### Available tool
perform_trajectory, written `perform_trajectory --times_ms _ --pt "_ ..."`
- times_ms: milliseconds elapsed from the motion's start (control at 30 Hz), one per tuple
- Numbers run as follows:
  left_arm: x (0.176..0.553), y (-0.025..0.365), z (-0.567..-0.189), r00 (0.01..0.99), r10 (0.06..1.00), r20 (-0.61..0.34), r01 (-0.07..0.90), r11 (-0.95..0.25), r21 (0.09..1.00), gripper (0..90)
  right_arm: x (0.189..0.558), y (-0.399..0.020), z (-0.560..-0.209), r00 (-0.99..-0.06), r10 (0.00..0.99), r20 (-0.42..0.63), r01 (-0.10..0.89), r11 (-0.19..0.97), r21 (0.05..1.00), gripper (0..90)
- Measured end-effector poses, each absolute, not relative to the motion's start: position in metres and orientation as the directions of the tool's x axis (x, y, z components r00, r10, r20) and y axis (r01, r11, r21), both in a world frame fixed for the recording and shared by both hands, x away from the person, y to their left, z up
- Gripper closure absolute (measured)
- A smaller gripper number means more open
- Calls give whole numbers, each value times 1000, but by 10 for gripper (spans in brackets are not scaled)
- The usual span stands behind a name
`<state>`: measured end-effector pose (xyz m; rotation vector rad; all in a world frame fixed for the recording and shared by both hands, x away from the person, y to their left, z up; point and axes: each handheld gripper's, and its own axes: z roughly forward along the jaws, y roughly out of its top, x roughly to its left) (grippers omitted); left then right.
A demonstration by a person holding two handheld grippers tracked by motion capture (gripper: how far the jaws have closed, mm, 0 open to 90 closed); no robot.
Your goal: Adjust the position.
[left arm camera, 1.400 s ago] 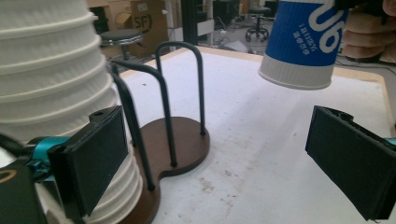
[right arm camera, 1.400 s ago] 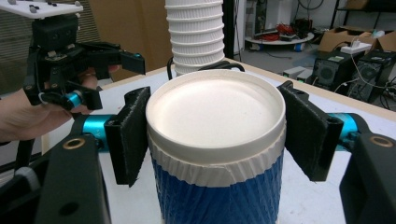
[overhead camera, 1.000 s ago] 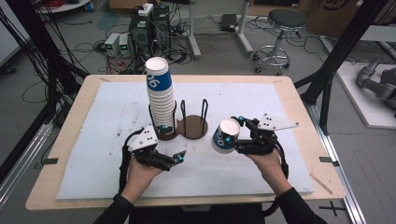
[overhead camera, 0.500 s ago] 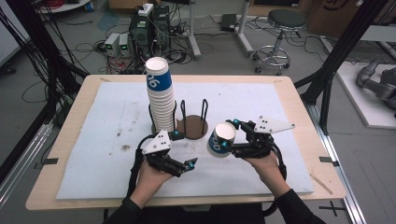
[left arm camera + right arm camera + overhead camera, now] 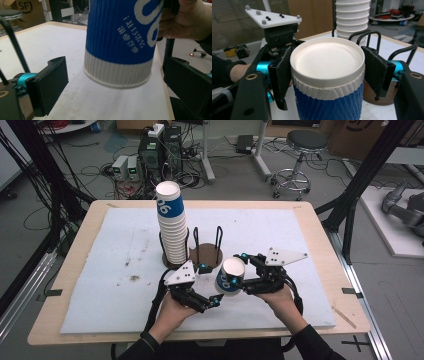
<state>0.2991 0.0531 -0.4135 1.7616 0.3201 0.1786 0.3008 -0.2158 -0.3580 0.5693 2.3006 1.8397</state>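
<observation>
My right gripper (image 5: 244, 274) is shut on a blue ribbed paper cup (image 5: 229, 276) with white print, held tilted just above the white mat. In the right gripper view its pads (image 5: 283, 75) press both sides of the cup (image 5: 327, 75), whose white closed end faces the camera. My left gripper (image 5: 212, 285) is open, right beside the cup. Seen from the left gripper view, the cup (image 5: 120, 42) hangs between the wide-apart jaws of that gripper (image 5: 116, 65), and I see no contact. A tall stack of matching cups (image 5: 171, 225) stands behind.
A black wire cup holder with a brown round base (image 5: 207, 254) stands beside the stack, just behind both grippers. The white mat (image 5: 115, 255) covers the wooden table. Beyond the table are cables, electronics boxes and a stool (image 5: 305, 142) on the floor.
My left gripper has moved right and forward until its jaws flank the cup. My right gripper has carried the cup left and slightly nearer to meet it.
</observation>
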Motion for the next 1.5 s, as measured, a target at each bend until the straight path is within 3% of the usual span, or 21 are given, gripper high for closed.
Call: perform_trajectory --times_ms 300,567,700,900,1133,1500 --pt "303 41 -414 968 242 -63 110 -184 977 56 298 -210 -360 -933 328 147 216 186 958 303" --pt "306 36 -418 969 240 -65 121 -225 967 57 297 -205 -360 -940 303 156 219 188 958 303" --pt "305 37 -416 973 225 -53 106 -232 967 160 298 -206 -360 -940 305 151 216 191 958 303" --pt "306 39 -411 975 217 -36 96 -271 958 191 298 -206 -359 -942 302 145 212 202 956 294" --pt "306 41 -403 974 225 -2 81 -344 935 194 301 -212 -351 -944 296 143 216 228 949 216" --pt "303 33 -395 968 217 124 20 -561 828 202 301 -206 -344 -954 294 64 193 433 880 210"
